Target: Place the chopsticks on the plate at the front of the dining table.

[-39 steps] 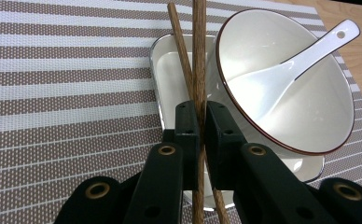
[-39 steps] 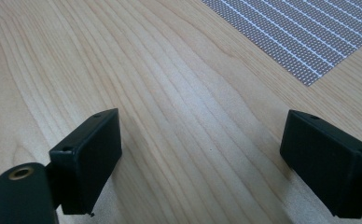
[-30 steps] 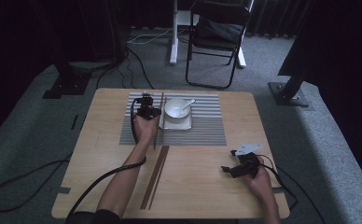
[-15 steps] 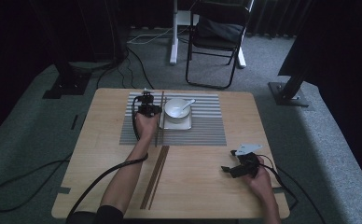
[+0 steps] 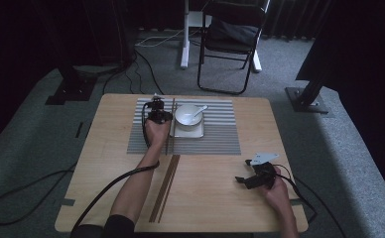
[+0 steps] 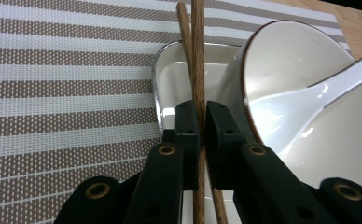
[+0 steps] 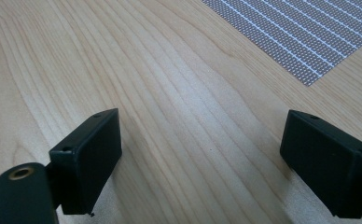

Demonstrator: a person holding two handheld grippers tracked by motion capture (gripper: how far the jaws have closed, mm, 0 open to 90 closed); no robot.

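My left gripper is shut on a pair of brown wooden chopsticks, which run forward between its jaws over a white square plate. On that plate stands a white bowl with a white spoon in it. From above, the left gripper sits on the striped placemat, left of the bowl, with the chopsticks alongside it. My right gripper rests open near the table's front right. Its jaws stand wide apart over bare wood.
A second pair of chopsticks lies on the wooden table in front of the placemat. A corner of the placemat shows ahead of the right gripper. A folding chair stands beyond the table. Cables trail off the table's front.
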